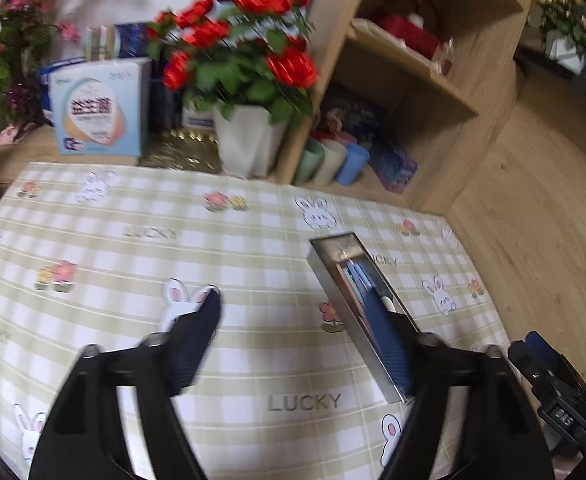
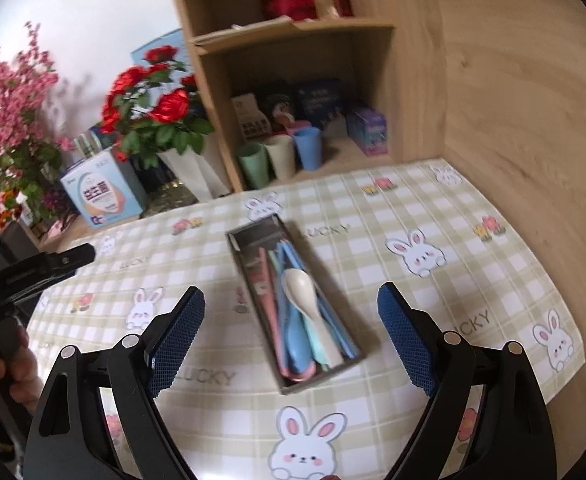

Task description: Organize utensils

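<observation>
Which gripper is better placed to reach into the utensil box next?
Right. The right gripper has open jaws centred over the metal box and cream spoon; the left gripper sits beside the box's wall.

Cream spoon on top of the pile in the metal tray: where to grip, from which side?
Grip the cream spoon at its bowl end, from above with the right gripper. It lies topmost on the other utensils, lengthwise in the narrow metal tray, whose walls likely block a side approach. Close the fingers across its width.

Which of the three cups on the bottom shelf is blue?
The blue plastic cup is the rightmost of the row, next to the cream plastic cup in the middle; the green plastic cup stands at the left end.
</observation>
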`<state>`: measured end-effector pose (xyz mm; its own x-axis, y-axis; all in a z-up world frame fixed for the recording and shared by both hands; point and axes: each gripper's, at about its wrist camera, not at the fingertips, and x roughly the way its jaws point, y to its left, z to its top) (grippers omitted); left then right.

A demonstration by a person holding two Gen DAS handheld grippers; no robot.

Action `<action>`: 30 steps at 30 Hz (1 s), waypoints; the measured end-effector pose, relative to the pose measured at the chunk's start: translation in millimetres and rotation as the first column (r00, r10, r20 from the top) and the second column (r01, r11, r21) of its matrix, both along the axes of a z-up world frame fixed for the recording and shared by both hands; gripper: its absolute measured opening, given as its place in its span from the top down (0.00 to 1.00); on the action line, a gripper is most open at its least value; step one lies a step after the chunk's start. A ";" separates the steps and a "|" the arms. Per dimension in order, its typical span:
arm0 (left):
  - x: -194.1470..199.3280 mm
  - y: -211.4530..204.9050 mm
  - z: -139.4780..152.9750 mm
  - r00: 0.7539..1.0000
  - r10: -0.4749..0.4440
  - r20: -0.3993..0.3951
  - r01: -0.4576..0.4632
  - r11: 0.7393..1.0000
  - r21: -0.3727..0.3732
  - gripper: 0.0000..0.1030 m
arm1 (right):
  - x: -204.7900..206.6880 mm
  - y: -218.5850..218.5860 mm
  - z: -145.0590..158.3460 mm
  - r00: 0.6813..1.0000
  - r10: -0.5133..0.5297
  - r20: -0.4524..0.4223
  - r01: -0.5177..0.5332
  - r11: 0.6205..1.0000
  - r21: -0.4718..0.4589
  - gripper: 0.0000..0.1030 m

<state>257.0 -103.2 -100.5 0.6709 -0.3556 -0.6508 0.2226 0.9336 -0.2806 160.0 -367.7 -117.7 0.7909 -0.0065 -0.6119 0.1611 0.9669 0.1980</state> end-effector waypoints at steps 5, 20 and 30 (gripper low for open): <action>-33.2 45.2 32.2 0.992 0.038 0.120 -0.045 0.997 0.056 0.09 | -7.8 36.5 21.0 0.998 0.029 0.054 -0.026 0.998 -0.052 0.17; -87.5 96.5 70.5 0.960 0.054 0.274 -0.098 0.984 0.148 0.06 | -27.2 81.7 57.7 0.988 0.035 0.147 -0.020 0.995 -0.101 0.17; -100.0 80.8 75.0 0.943 0.044 0.329 -0.113 0.974 0.195 0.06 | -31.9 81.9 63.7 0.985 0.017 0.169 0.001 0.995 -0.103 0.17</action>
